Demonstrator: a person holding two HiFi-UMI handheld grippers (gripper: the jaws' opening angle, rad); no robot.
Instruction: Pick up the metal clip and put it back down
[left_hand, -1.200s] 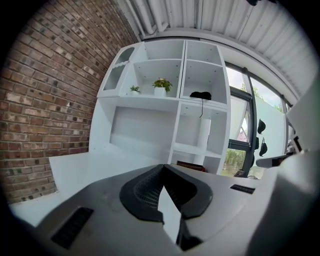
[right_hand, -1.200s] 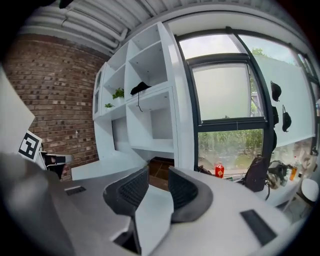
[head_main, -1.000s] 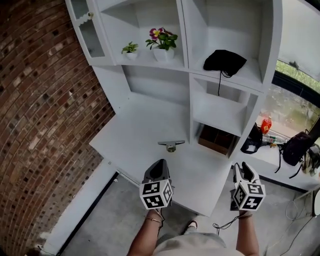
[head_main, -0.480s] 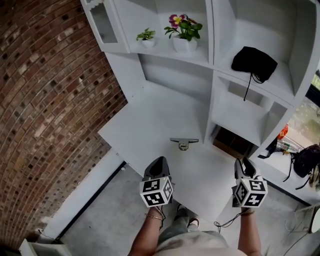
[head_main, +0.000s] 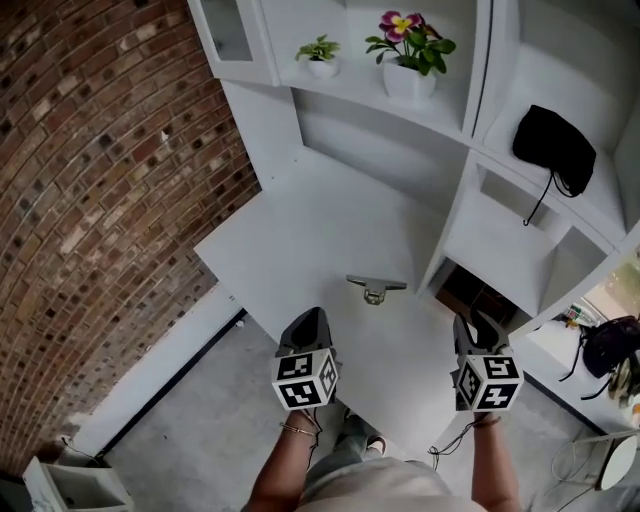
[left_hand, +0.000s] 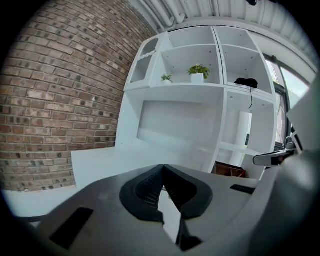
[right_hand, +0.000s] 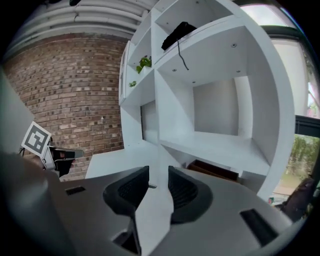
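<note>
- While the metal clip lies ungrasped, the left gripper has jaws together.
- Right gripper, short of clip: jaws empty, apart; narrow gap may nudge it.

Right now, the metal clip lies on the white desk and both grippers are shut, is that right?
Not quite: the metal clip lies on the white desk and the left gripper is shut, but the right gripper view shows the right gripper open.

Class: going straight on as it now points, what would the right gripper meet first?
Probably the shelf unit's upright panel, dead ahead between the right gripper's parted jaws; the metal clip lies just left of that line. Depth is unclear.
</note>
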